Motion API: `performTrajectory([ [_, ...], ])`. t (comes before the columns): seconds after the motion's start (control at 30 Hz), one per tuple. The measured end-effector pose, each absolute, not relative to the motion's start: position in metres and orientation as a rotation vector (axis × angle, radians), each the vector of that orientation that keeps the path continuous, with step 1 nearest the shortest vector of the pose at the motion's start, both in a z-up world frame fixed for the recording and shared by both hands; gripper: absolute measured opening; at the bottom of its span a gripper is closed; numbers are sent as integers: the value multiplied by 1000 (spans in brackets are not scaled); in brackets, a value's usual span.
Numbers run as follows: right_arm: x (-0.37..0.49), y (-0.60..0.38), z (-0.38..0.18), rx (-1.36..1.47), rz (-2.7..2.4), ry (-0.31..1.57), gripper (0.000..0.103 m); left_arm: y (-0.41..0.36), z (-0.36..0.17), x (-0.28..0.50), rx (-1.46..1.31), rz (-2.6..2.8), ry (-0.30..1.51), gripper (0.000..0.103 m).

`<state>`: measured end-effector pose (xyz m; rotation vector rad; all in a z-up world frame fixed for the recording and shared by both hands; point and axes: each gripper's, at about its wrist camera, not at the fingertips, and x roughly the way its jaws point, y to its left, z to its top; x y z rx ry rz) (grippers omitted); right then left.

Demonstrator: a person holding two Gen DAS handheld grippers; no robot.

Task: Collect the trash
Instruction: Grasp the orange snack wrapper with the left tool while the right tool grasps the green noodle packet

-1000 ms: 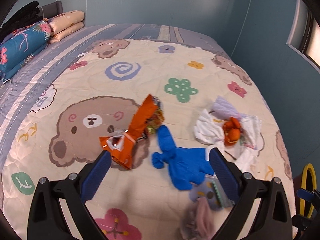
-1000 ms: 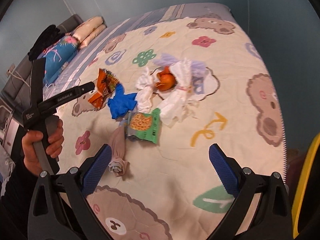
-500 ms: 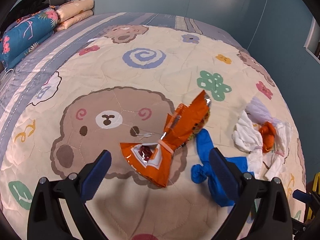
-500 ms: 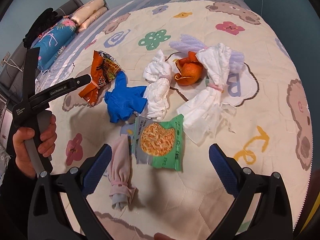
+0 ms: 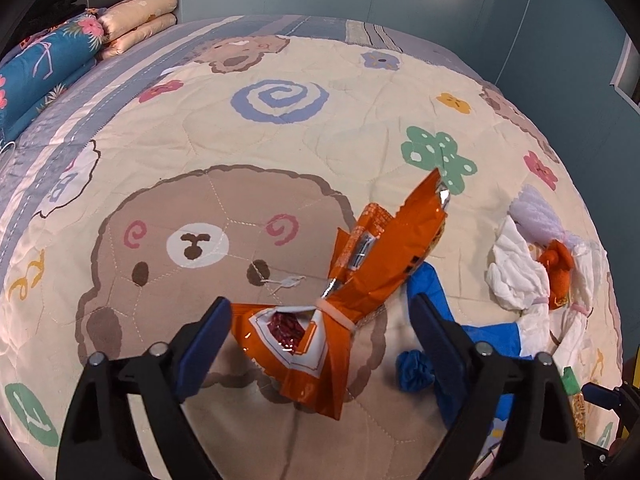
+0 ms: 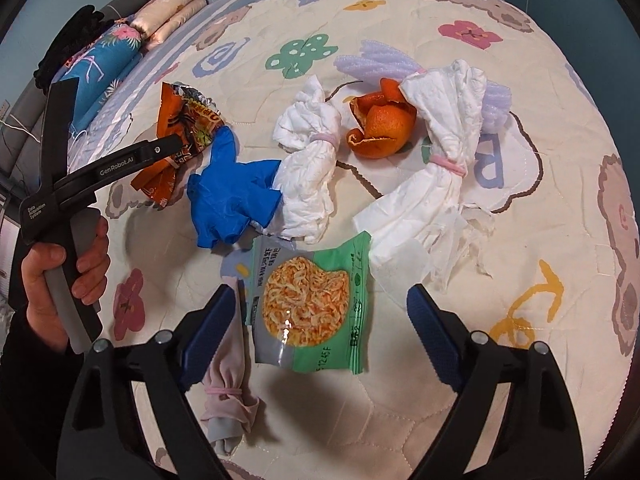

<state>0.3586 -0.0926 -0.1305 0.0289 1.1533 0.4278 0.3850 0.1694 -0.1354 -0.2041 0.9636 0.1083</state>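
Note:
An orange snack wrapper (image 5: 360,280) tied with a rubber band lies on the quilt between the fingers of my left gripper (image 5: 320,316). Its jaws are closing, and the pads stand clear of the wrapper. My right gripper (image 6: 320,300) straddles a green noodle packet (image 6: 308,300); its jaws are closing too, without touching it. Beyond lie a blue glove (image 6: 232,196), two white tissue bundles (image 6: 308,184) (image 6: 432,184), an orange peel (image 6: 380,128) and purple foam (image 6: 376,64). A pink tied bundle (image 6: 230,380) sits under the right gripper's left finger.
The cream cartoon quilt (image 5: 280,120) covers the bed. A blue floral pillow (image 5: 40,64) and peach pillows (image 5: 140,12) lie at the far left. A teal wall (image 5: 520,20) stands behind and to the right. A hand (image 6: 52,276) holds the left tool's handle.
Both grippers came down closer to the quilt. The left one shifted over the orange wrapper, the right one over the green packet. Both pairs of jaws have narrowed slightly.

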Motion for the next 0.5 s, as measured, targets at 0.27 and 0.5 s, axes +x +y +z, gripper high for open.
performTrajectory([
  [0.27, 358, -82, -144, -7, 433, 1209, 50, 178, -146, 386, -259, 95, 998, 48],
  [0.5, 354, -82, -140, 23, 433, 1198, 23, 180, -136, 381, -275, 79, 990, 21],
])
